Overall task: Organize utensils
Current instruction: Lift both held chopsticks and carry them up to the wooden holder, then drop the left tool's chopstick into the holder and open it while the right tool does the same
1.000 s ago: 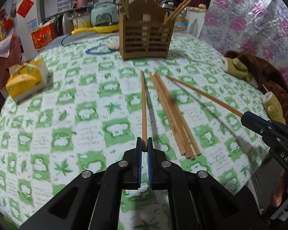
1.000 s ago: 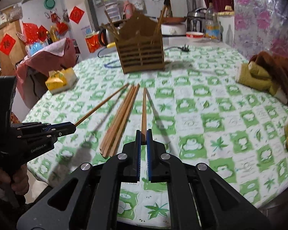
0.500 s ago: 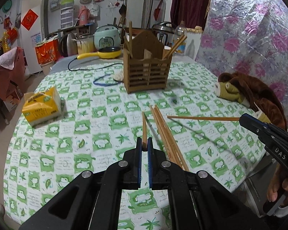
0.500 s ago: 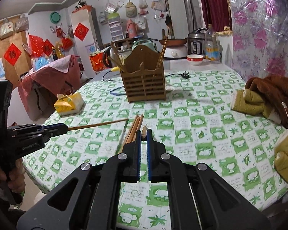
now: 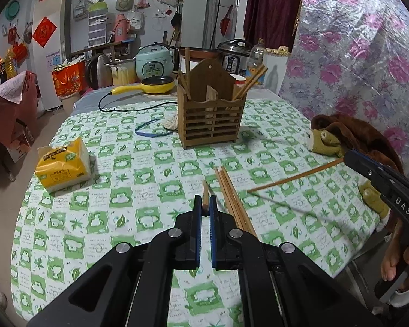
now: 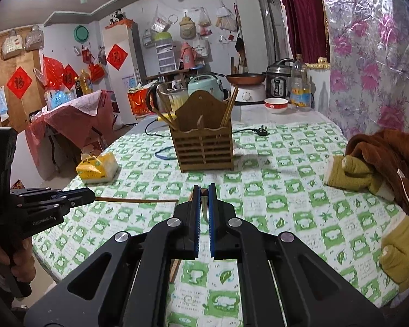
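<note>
Wooden holder (image 5: 211, 114) at twelve o'clock is holding several chopsticks; you're gripping one chopstick (image 5: 205, 194) in the left gripper (image 5: 205, 207) and another (image 5: 294, 176) in the right gripper (image 6: 203, 204), leaving a bundle (image 5: 233, 199) lying on the table (image 5: 122, 190).

On your surface (image 5: 122, 218), covered in a green-and-white checked cloth, a yellow tissue pack (image 5: 63, 165) lies near the left edge. A brown plush toy (image 5: 349, 136) with olive paws slumps at the right edge. A blue cord (image 5: 150, 133) loops beside a crumpled white cloth (image 5: 171, 122). At the far end you see a yellow electric pan (image 5: 155, 84) with its black cable (image 5: 128, 107), a mint rice cooker (image 5: 154, 62), a pressure cooker (image 6: 280, 80), a plastic bottle (image 6: 300, 84), and a red-and-white bowl (image 6: 276, 105).
</note>
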